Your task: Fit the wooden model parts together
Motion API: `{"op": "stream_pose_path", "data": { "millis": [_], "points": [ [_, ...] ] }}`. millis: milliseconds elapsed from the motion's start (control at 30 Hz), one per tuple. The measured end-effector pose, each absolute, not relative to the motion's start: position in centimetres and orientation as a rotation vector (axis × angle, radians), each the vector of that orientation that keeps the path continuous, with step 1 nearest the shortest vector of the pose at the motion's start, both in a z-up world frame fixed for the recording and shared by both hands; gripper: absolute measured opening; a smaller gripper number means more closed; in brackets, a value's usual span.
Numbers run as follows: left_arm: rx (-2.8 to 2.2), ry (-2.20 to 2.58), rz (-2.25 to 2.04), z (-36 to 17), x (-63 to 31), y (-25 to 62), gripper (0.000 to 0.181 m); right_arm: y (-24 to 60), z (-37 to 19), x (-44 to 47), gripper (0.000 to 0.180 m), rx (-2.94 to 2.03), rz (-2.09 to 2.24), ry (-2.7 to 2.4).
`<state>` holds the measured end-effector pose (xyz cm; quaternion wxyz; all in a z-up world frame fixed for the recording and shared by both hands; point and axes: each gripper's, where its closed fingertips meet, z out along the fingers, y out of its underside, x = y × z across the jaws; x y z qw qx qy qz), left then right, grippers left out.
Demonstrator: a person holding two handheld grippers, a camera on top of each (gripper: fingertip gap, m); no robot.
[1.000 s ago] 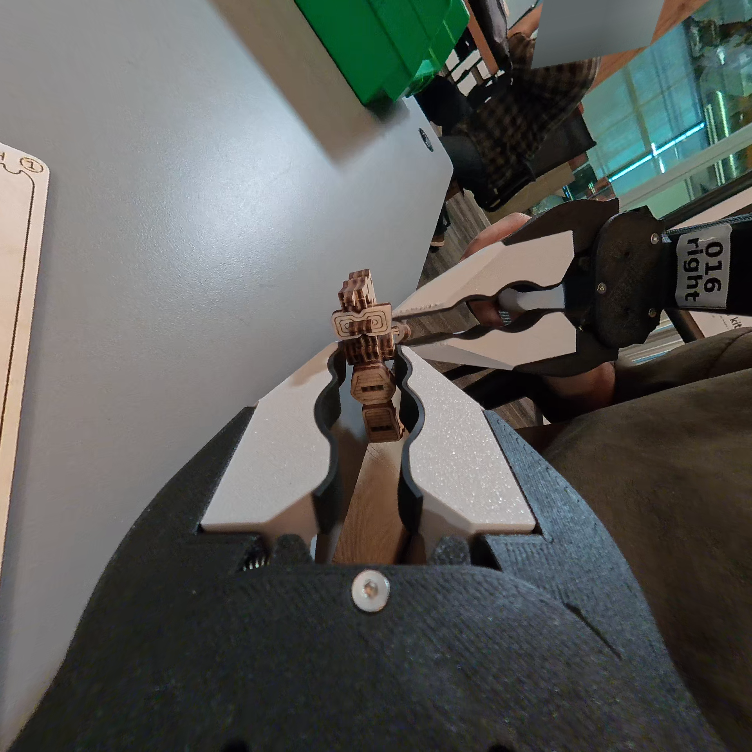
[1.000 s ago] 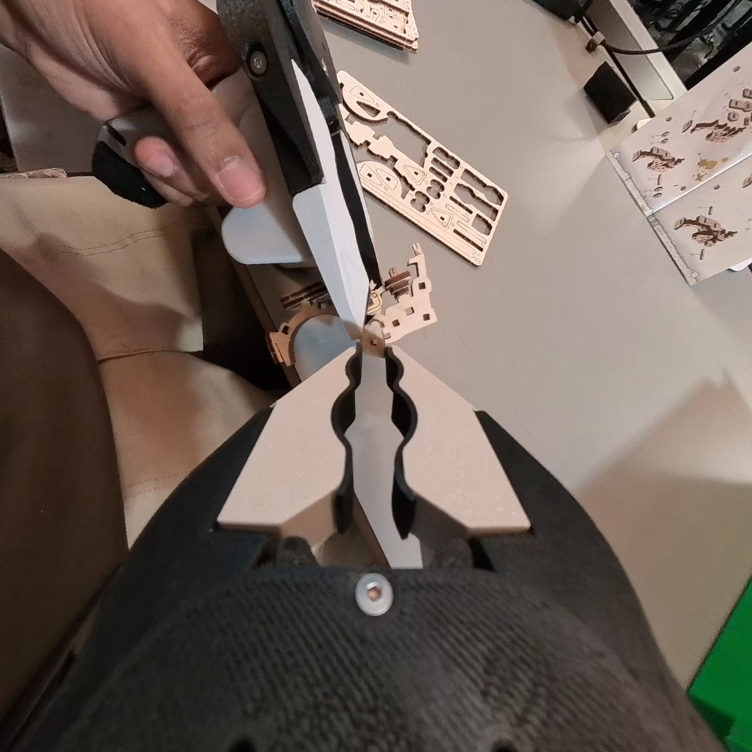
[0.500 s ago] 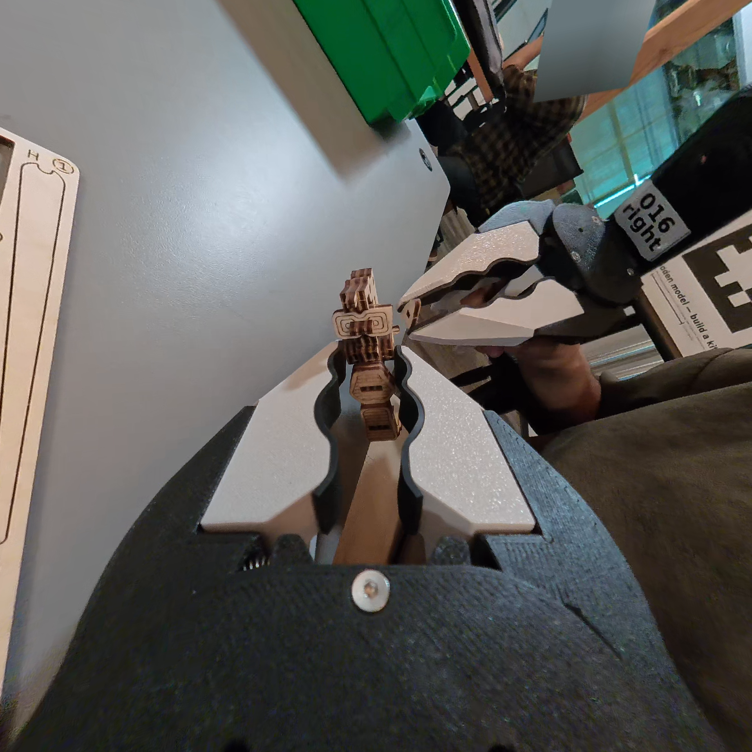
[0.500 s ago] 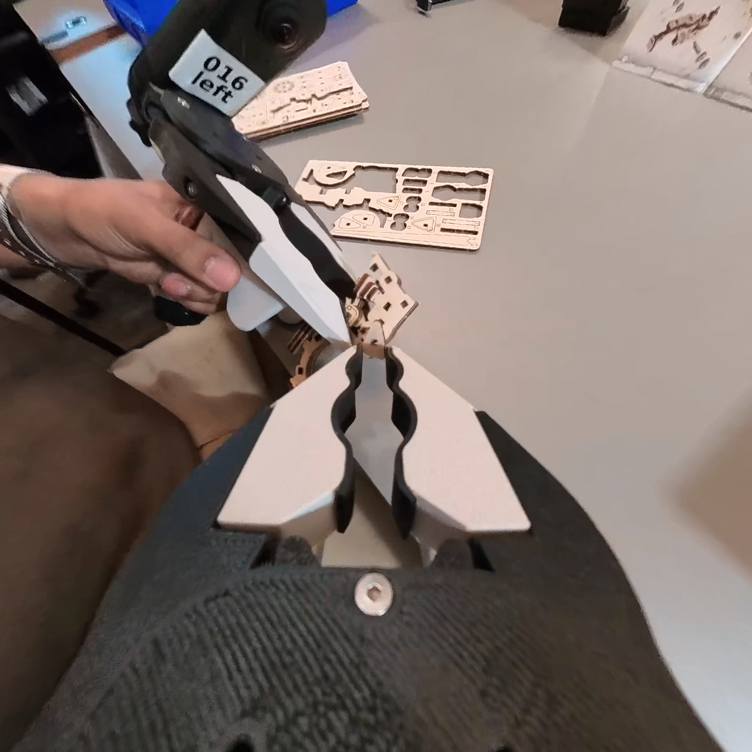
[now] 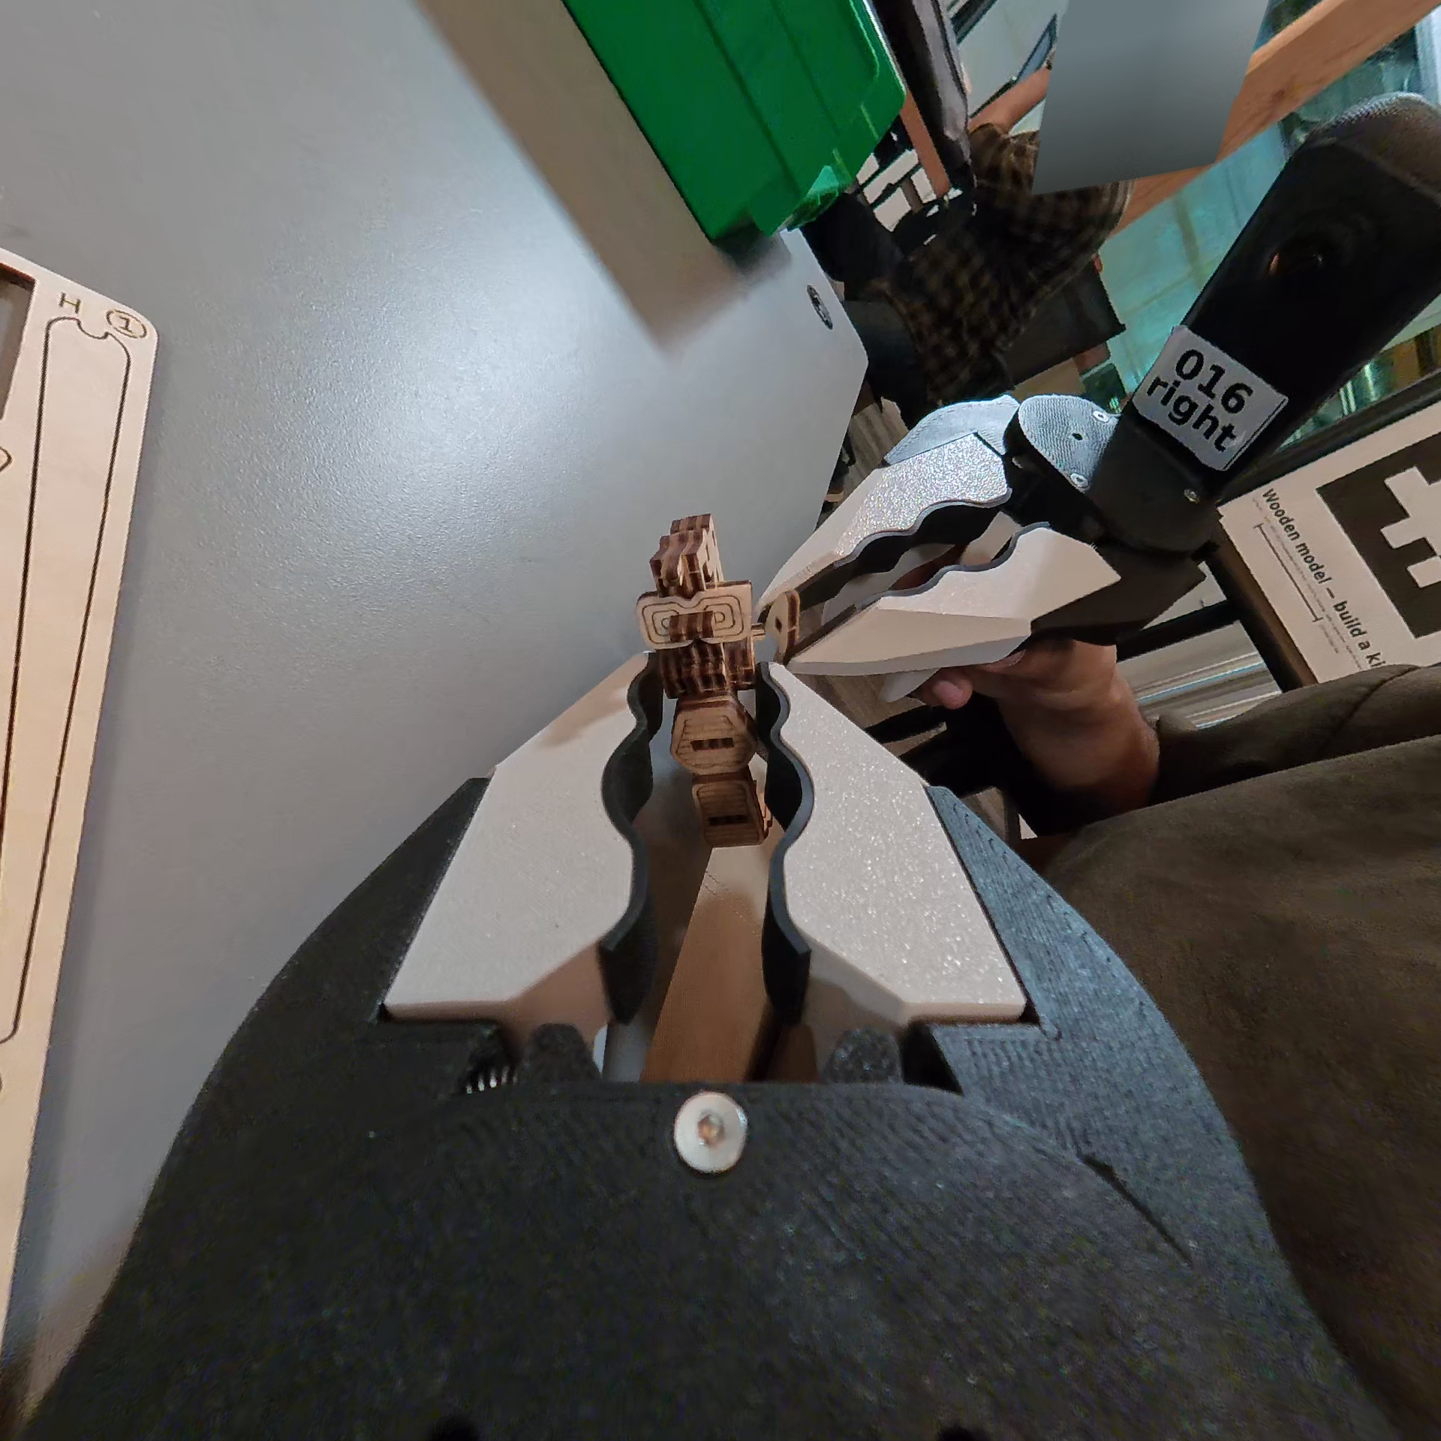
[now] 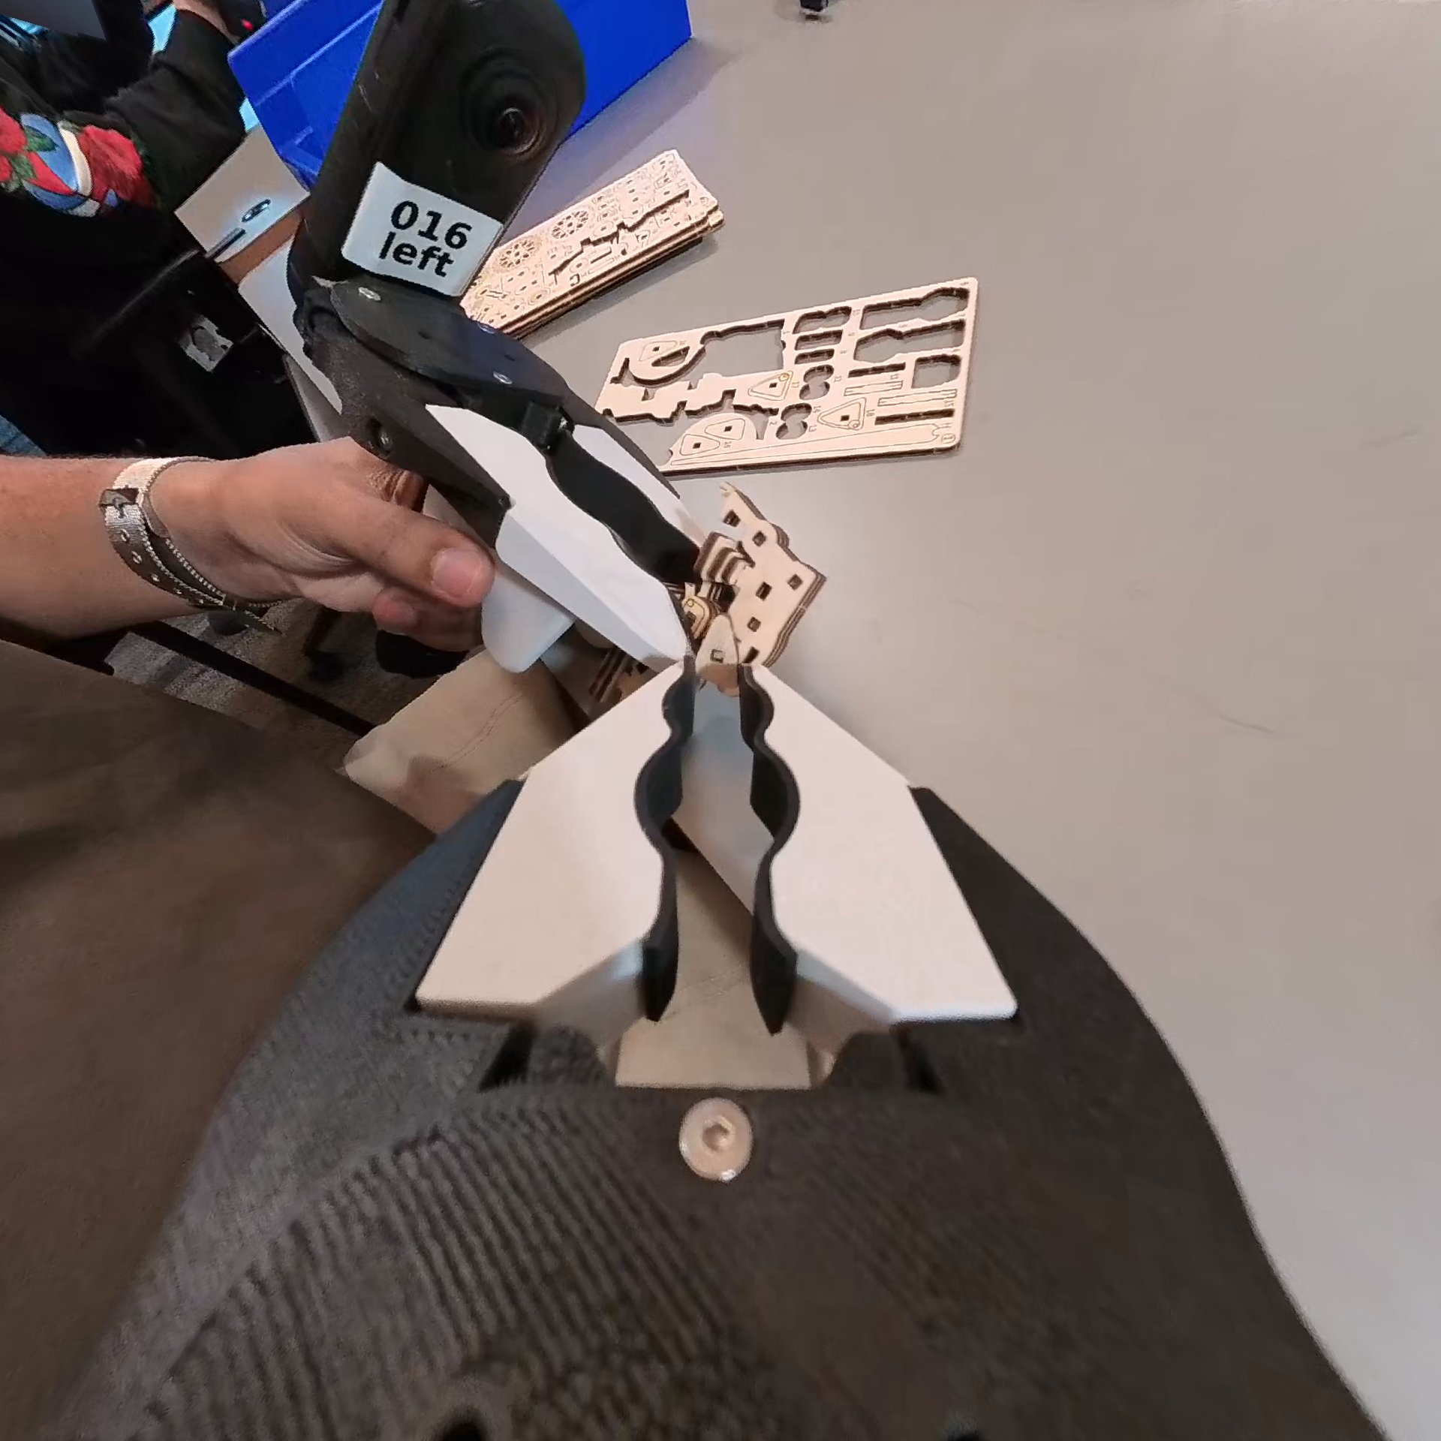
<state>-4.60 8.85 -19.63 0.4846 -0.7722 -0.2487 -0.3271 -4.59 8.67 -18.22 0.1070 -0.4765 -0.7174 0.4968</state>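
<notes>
My left gripper (image 5: 706, 672) is shut on a layered wooden model assembly (image 5: 696, 624), held upright over the grey table's near edge. My right gripper (image 6: 716, 669) is shut on a small flat wooden piece (image 6: 721, 651), pinched at the fingertips. That piece (image 5: 782, 620) sits against the right side of the assembly, at its engraved cross bar. In the right wrist view the left gripper (image 6: 677, 624) comes in from the left and the assembly (image 6: 768, 581) sticks out past its tips. The contact between the parts is partly hidden by fingertips.
A punched-out wooden parts sheet (image 6: 803, 382) and a stack of sheets (image 6: 608, 234) lie on the grey table (image 6: 1131, 546). Another sheet (image 5: 70, 624) lies at the left. A green bin (image 5: 741, 101) and a blue bin (image 6: 624, 47) stand farther off. A person's hands and lap are below. Only a small space, under 4 cm, lies between the two pairs of fingers.
The right gripper has tilted so its body now rises up and to the right, while its tips stay at the assembly's side. The left gripper and the assembly have hardly moved.
</notes>
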Motion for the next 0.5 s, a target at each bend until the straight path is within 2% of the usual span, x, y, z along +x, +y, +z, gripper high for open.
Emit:
{"op": "stream_pose_path", "data": {
  "millis": [33, 500],
  "points": [
    [-1.880, -0.605, -0.796, -19.63, -4.60, 8.85, 0.021, 8.63, -18.23, -4.58, 0.010, -1.402, 1.461, -2.114],
    [-1.881, -0.608, -0.797, -19.67, -4.62, 8.85, 0.021, 8.72, -18.17, -4.65, 0.010, -1.415, 1.477, -2.104]
  ]
}}
